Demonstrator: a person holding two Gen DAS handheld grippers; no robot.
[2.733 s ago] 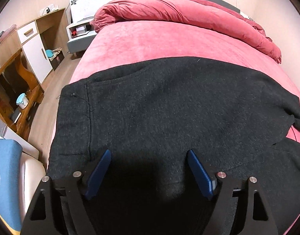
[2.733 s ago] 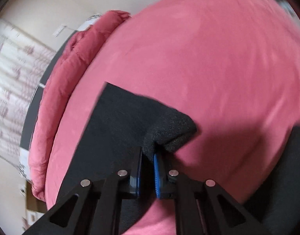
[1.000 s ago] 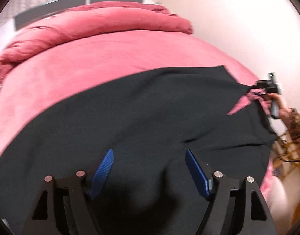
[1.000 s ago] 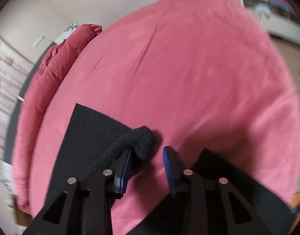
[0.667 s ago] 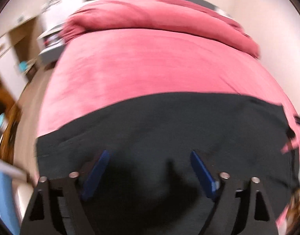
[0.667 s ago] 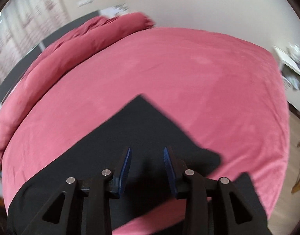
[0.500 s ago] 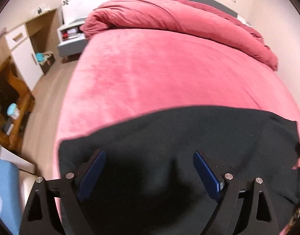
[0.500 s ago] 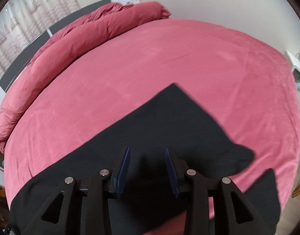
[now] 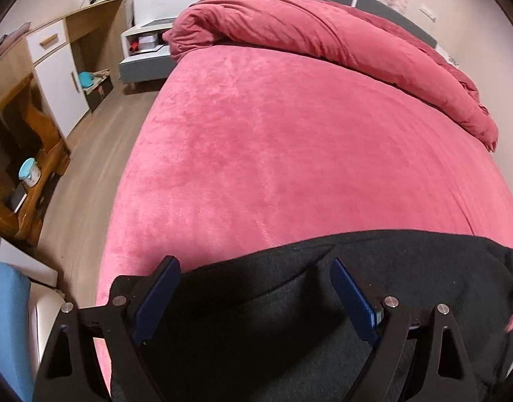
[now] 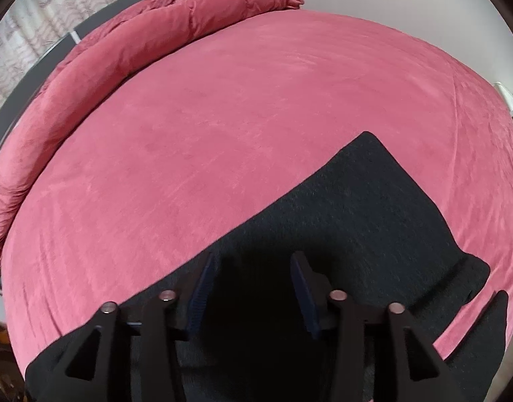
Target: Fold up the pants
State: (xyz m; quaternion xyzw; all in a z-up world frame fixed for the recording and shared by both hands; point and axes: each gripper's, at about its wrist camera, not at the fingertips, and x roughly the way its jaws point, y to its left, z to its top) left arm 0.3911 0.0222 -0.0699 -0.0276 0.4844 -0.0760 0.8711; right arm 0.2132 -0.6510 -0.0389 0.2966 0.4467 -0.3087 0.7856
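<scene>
Dark grey pants (image 9: pixel 373 284) lie flat along the near edge of the pink bed (image 9: pixel 290 140). My left gripper (image 9: pixel 253 274) is open and empty, above the pants' left part. In the right wrist view the pants (image 10: pixel 357 207) show one leg end with a square corner pointing far right. My right gripper (image 10: pixel 254 268) is open and empty above the dark fabric. A second leg end (image 10: pixel 491 328) pokes out at the lower right.
A rolled pink duvet (image 9: pixel 323 33) lies along the headboard. A grey bedside table (image 9: pixel 146 53), wooden cabinets (image 9: pixel 55 60) and a wooden shelf unit (image 9: pixel 18 154) stand left of the bed across a strip of floor. A blue object (image 9: pixel 5 328) sits at the near left.
My right gripper opened and let go of the leg end it held, which now lies flat. Both grippers pulled back toward the near bed edge.
</scene>
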